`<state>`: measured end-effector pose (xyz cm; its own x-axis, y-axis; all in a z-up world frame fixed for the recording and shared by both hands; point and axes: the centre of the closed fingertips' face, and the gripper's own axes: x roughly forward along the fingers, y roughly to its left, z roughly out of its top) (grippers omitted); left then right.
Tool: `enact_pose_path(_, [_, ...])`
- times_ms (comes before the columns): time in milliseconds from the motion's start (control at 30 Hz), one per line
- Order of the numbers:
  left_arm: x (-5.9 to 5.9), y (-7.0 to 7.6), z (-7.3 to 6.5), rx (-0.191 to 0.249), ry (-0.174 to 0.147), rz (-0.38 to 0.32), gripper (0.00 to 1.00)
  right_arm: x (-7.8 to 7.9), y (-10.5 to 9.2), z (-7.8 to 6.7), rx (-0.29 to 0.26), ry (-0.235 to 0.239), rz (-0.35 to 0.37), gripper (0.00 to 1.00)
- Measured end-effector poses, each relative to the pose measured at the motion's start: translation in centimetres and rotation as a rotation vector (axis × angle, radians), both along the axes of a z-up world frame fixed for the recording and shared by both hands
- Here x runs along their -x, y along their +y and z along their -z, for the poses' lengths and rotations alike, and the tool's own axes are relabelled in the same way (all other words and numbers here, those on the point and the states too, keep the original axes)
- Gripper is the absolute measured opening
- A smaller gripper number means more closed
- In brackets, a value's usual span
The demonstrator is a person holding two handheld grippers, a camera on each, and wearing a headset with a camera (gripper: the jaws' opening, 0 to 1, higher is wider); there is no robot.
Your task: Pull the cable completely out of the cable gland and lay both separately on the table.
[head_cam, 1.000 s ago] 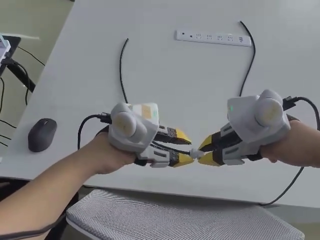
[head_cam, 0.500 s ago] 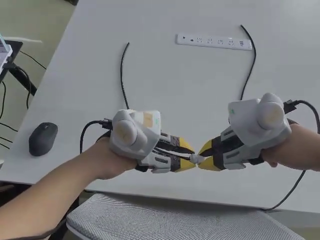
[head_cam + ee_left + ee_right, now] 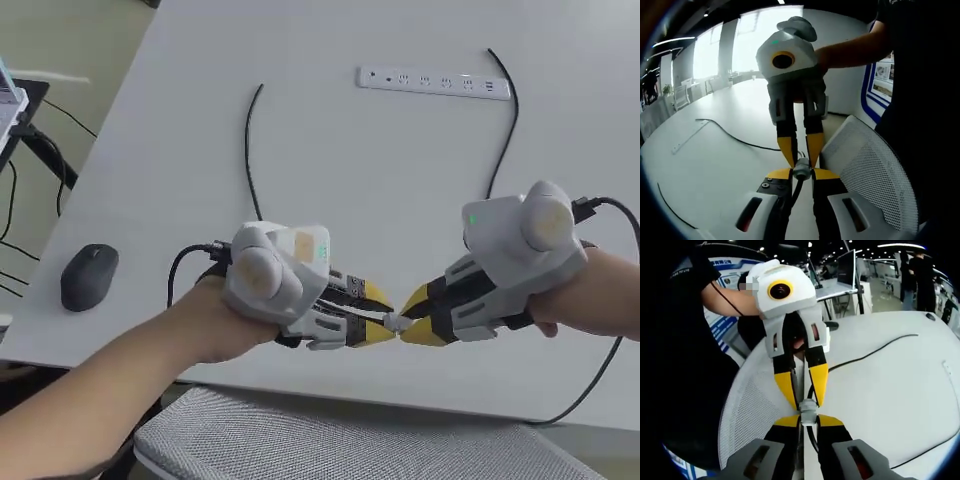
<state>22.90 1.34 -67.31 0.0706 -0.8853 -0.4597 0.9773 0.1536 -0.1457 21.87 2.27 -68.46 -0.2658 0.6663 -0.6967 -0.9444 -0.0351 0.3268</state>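
A small grey cable gland point(image 3: 395, 323) hangs in the air over the table's front edge, between two grippers that meet tip to tip. A thin black cable point(image 3: 247, 150) lies across the white table point(image 3: 380, 190) and runs up along my left gripper point(image 3: 380, 315) into the gland. In the left gripper view the cable point(image 3: 796, 192) passes between my own narrow jaws, which are shut on it just behind the gland point(image 3: 801, 169). My right gripper point(image 3: 408, 318) faces it and is shut on the gland point(image 3: 808, 411).
A white power strip point(image 3: 433, 82) with a black cord point(image 3: 512, 110) lies at the table's far side. A dark mouse point(image 3: 89, 277) sits at the left edge. A grey mesh chair point(image 3: 350, 440) stands below the front edge, under the grippers.
The whole picture has shifted a little with the head. Both grippers stay tip to tip on the gland and cable, with no visible pull apart.
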Motion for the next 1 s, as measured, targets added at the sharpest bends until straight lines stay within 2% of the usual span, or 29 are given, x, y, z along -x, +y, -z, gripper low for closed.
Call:
enact_pose_path(33, [-0.1,0.1,0.0,0.006,0.025,-0.018,0.14,-0.1,0.0,-0.1,-0.005,-0.003,0.004,0.08])
enact_pose_path(133, [-0.3,0.1,-0.1,0.016,0.067,-0.041,0.14,-0.2,0.1,-0.3,-0.020,0.006,0.018,0.08])
enact_pose_path(267, [-0.3,0.1,-0.3,0.028,0.095,-0.053,0.14,-0.5,-0.1,-0.5,-0.041,0.038,0.051,0.08])
enact_pose_path(300, [-0.3,0.0,-0.4,0.038,0.119,-0.066,0.14,-0.6,-0.2,-0.6,-0.053,0.045,0.058,0.08])
enact_pose_path(333, [-0.3,0.0,-0.4,0.044,0.129,-0.068,0.14,-0.5,-0.2,-0.6,-0.061,0.056,0.064,0.08])
enact_pose_path(467, [-0.3,0.0,-0.4,0.054,0.155,-0.086,0.14,-0.4,-0.1,-0.7,-0.076,0.063,0.074,0.08])
enact_pose_path(500, [-0.3,0.0,-0.4,0.054,0.152,-0.089,0.14,-0.5,-0.1,-0.7,-0.075,0.055,0.072,0.08])
enact_pose_path(533, [-0.5,0.0,-0.3,0.053,0.170,-0.101,0.14,-0.5,-0.1,-0.6,-0.072,0.018,0.049,0.08])
enact_pose_path(567, [-0.5,0.0,-0.3,0.053,0.178,-0.102,0.14,-0.4,0.0,-0.6,-0.069,0.011,0.045,0.08])
enact_pose_path(667, [-0.4,0.0,-0.2,0.050,0.176,-0.098,0.14,-0.4,0.0,-0.5,-0.049,-0.051,0.003,0.08])
enact_pose_path(767, [-0.4,0.1,-0.2,0.052,0.185,-0.101,0.14,-0.3,0.1,-0.6,-0.045,-0.089,-0.015,0.07])
enact_pose_path(900, [-0.7,0.2,-0.3,0.077,0.218,-0.124,0.14,-0.6,0.0,-0.7,-0.046,-0.123,-0.019,0.07])
enact_pose_path(967, [-1.0,0.3,-0.4,0.098,0.268,-0.156,0.14,-0.9,0.1,-0.8,-0.050,-0.167,-0.029,0.07])
enact_pose_path(1000, [-1.1,0.4,-0.5,0.102,0.265,-0.158,0.14,-1.1,0.1,-0.7,-0.050,-0.186,-0.024,0.07])
